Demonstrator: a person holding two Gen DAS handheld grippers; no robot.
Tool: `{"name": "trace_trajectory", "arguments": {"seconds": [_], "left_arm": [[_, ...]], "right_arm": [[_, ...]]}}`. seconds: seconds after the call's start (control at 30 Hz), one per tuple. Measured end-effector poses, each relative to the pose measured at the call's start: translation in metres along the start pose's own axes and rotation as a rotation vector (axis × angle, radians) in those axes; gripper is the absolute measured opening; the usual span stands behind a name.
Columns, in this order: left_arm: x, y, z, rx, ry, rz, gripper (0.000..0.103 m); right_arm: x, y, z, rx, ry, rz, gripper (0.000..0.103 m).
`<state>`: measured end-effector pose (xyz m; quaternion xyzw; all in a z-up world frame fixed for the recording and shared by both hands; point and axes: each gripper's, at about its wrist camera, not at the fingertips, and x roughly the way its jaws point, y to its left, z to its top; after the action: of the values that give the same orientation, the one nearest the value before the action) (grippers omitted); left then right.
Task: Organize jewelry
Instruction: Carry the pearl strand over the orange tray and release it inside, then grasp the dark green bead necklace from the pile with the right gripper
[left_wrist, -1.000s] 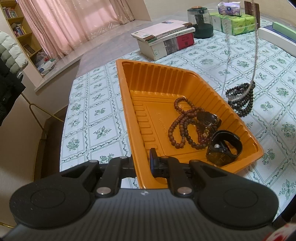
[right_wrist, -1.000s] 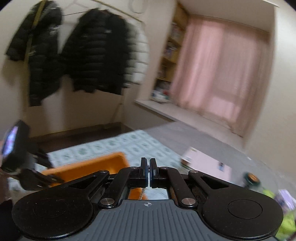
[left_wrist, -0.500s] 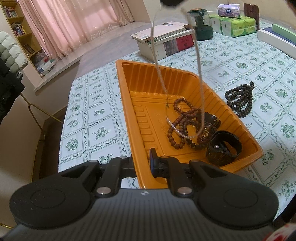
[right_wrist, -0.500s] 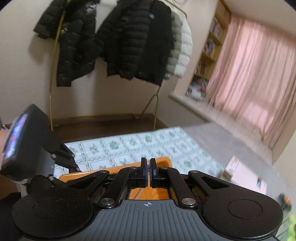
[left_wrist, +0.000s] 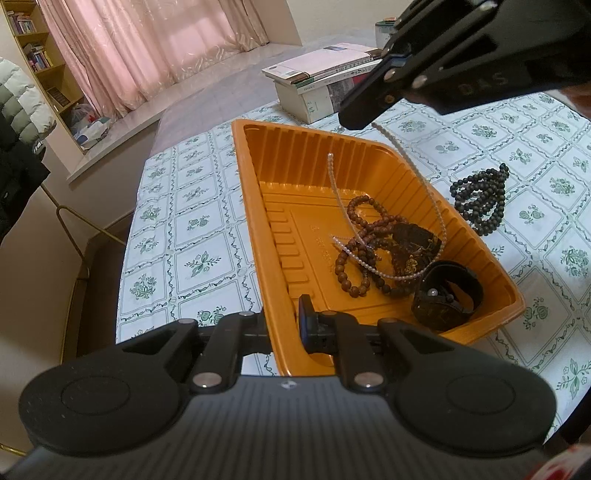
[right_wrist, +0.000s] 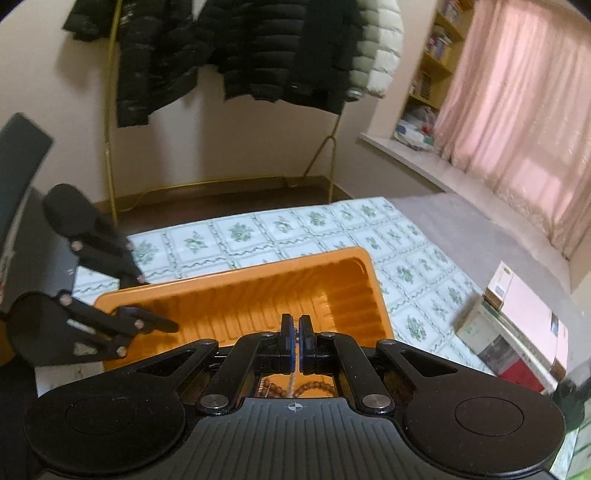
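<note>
1. Table (left_wrist: 207, 236) – one, under a green-patterned cloth; everything sat on it.
2. Orange tray (left_wrist: 258, 206) – one, the collection bin. The left gripper (left_wrist: 282, 325) was clamped on its near rim, jaws closed onto the wall with one finger inside and one outside, probably to keep the light plastic from sliding while pieces went in.
3. Right gripper (left_wrist: 349, 120) – jaws pinched fully together on the pale bead necklace (left_wrist: 424, 184), held above the tray's far right wall. The two strands hung down and the bottom loop already lay on the pile inside – likely held high so the string would feed in without snagging the rim.
4. Books (left_wrist: 325, 81) – a stack beyond the tray; exact count unclear.
5. Jewelry in the tray, besides the necklace: one brown bead string (left_wrist: 364, 251), one black cuff (left_wrist: 448, 299), one dark carved piece (left_wrist: 415, 243).
6. Dark bead bracelet bundle (left_wrist: 480, 199) – one, on the cloth right of the tray, not yet put away.
</note>
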<state>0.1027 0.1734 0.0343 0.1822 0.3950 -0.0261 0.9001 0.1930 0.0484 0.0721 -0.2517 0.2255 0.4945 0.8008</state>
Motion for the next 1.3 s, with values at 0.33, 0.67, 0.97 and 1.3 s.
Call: {"name": "trace_trajectory", "arguments": {"seconds": [0.33,0.67,0.97,1.3], "left_arm": [[0.001,0.001,-0.001,-0.006,0.001,-0.001,0.011],[0.001,0.001,-0.001,-0.006,0.002,-0.001,0.011],[0.001,0.001,-0.001,-0.006,0.001,-0.001,0.011],[0.001,0.001,-0.001,-0.006,0.002,0.0,0.011]], "right_arm": [[0.01,-0.015,-0.008,0.087,0.049,-0.025,0.002],[0.01,-0.022,-0.01,0.151,0.047,-0.017,0.002],[-0.017,-0.049,-0.027,0.306,0.002,-0.058,0.002],[-0.073,-0.079,-0.11,0.579,0.01,-0.163,0.009]]}}
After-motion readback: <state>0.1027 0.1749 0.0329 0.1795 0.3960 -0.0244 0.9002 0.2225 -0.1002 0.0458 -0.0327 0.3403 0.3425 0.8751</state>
